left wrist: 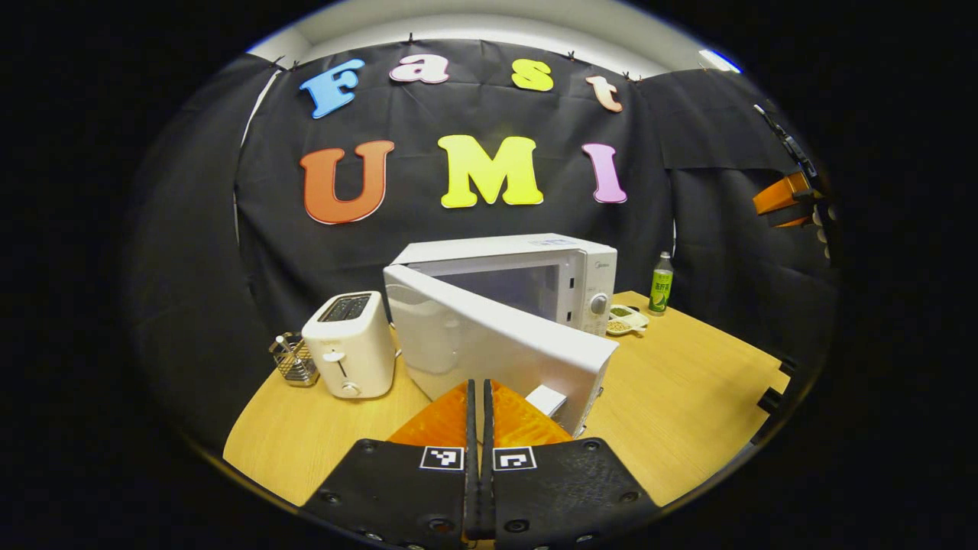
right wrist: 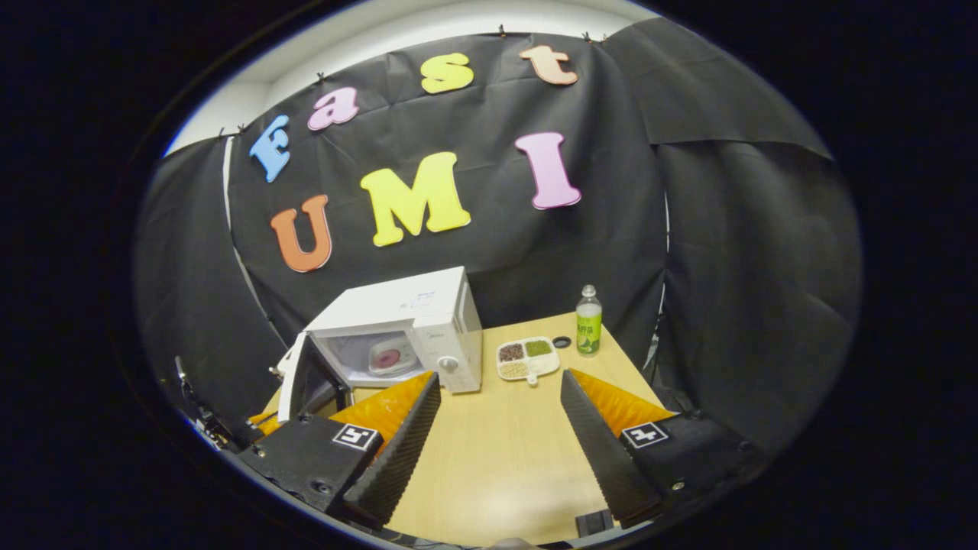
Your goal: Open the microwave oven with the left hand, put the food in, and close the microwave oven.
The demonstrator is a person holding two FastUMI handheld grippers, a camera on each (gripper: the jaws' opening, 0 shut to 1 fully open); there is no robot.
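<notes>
Left gripper view: wooden table (left wrist: 688,397), microwave (left wrist: 581,275) door (left wrist: 489,344) ajar, perhaps half-open.

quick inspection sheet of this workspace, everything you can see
surface: wooden table, bare in front of the microwave.
job's things: microwave with its door swung part open; pink food sits inside.
clutter: toaster, wire holder, divided snack tray, green bottle, small dark cap.
grippers: left hand-held gripper closed, near the door's edge; right hand-held gripper open, holding nothing.
cables: nothing seen.
surroundings: black cloth wall.
</notes>
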